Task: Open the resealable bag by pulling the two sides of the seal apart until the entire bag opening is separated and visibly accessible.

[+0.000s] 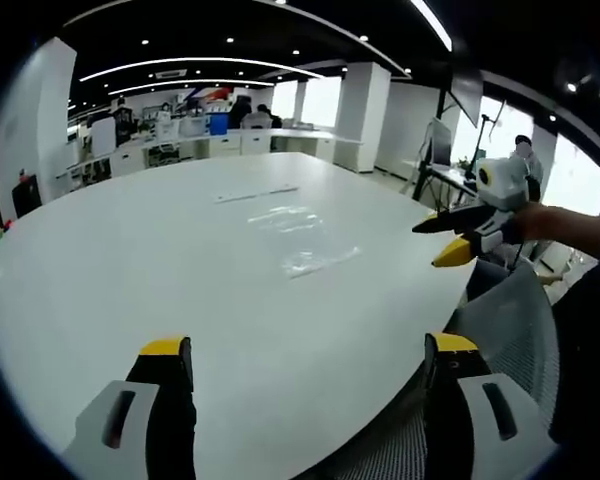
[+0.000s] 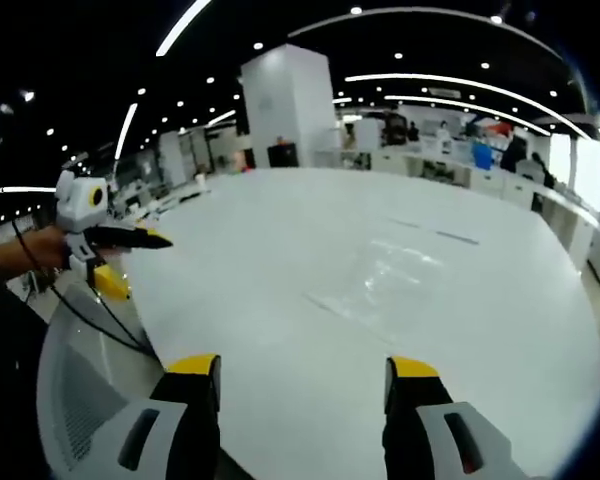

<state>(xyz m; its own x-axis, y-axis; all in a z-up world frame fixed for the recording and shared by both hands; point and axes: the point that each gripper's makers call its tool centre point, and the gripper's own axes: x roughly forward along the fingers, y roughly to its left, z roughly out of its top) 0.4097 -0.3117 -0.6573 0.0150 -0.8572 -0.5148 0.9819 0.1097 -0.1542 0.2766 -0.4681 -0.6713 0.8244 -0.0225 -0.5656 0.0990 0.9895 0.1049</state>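
Observation:
A clear resealable bag [image 1: 302, 236] lies flat on a big white oval table [image 1: 130, 260], well beyond my left gripper [image 1: 308, 348]. That gripper is open over the near table edge with nothing between its yellow-tipped jaws. The right gripper [image 1: 427, 246] enters from the right, held by a hand, off the table's edge and to the right of the bag. In the right gripper view the bag [image 2: 385, 280] sits ahead of my open right gripper [image 2: 303, 367]. There the left gripper [image 2: 145, 265] hangs at the left beside the table [image 2: 280, 230].
A thin pale strip [image 1: 255, 193] lies on the table past the bag. A grey mesh chair back [image 1: 510, 310] stands at the near edge, also seen in the right gripper view [image 2: 80, 400]. Office desks, a white pillar [image 2: 288, 105] and people are far behind.

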